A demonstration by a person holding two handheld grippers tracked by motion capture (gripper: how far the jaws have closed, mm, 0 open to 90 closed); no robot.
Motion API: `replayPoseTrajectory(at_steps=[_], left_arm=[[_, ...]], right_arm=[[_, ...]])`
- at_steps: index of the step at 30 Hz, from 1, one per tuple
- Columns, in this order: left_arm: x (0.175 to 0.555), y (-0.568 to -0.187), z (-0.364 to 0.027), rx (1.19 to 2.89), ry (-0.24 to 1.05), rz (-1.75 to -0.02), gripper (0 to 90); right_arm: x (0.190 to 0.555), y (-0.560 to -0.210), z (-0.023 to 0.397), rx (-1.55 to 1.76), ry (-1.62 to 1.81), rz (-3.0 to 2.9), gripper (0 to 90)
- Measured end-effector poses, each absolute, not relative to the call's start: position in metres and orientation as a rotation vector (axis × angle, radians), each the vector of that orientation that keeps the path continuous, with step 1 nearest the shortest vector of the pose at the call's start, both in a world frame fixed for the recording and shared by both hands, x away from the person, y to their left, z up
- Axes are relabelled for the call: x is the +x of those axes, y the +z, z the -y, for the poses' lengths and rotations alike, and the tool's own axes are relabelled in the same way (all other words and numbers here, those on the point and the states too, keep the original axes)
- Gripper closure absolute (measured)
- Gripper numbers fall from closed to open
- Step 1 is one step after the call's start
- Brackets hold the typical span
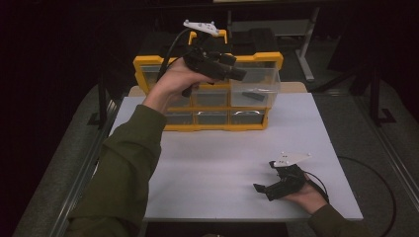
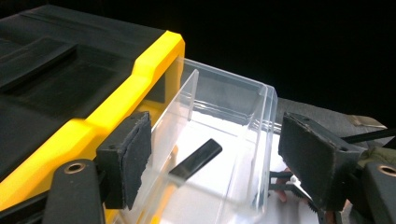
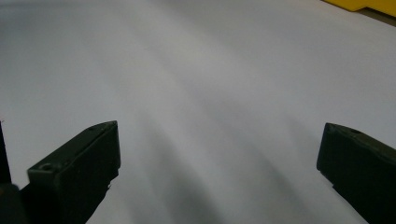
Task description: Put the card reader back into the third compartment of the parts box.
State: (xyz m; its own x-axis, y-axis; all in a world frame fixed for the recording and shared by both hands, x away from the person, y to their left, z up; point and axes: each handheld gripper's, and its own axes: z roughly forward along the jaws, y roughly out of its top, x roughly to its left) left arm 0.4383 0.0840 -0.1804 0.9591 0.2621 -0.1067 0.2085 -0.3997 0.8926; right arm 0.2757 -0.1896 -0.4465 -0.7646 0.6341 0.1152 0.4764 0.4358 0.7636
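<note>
Left gripper view looks along the left gripper [image 2: 212, 158], whose jaws stand spread with nothing pinched, one pad low at the left of the frame and the other at the right. Between and just beyond them sits a clear drawer [image 2: 233, 140], pulled out from the yellow organiser [image 2: 140, 79] that fills the upper left. A small flat black piece [image 2: 196, 158] lies loose on the drawer's floor, near the middle of the frame, apart from both pads. High view shows the left gripper [image 1: 237, 74] raised at upper centre over the organiser [image 1: 148, 64], beside the open drawer [image 1: 257, 86] at its upper right corner, with the black piece [image 1: 255, 95] inside. Right gripper [image 1: 262, 187] rests at the lower right of the white table [image 1: 212, 163], jaws wide and empty. The work in hand looks like dropping the piece into the drawer, and it appears done. To finish well, I would draw the spread jaws straight up clear of the thin walls, then push the drawer front squarely so it slides in without tilting.
</note>
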Motion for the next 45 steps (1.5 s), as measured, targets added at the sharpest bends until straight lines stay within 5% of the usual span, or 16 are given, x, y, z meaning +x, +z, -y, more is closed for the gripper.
replayPoseTrajectory(at_steps=[23, 45], left_arm=[[0.408, -0.217, -0.163, 1.989, 0.155, -0.408, 12.4], [0.38, -0.27, -0.192, 2.015, 0.206, -0.466, 0.7]], right_arm=[[0.276, -0.448, 0.189, 0.987, 1.212, -2.506, 0.0], [0.276, -0.448, 0.189, 0.986, 1.219, -2.502, 0.0]])
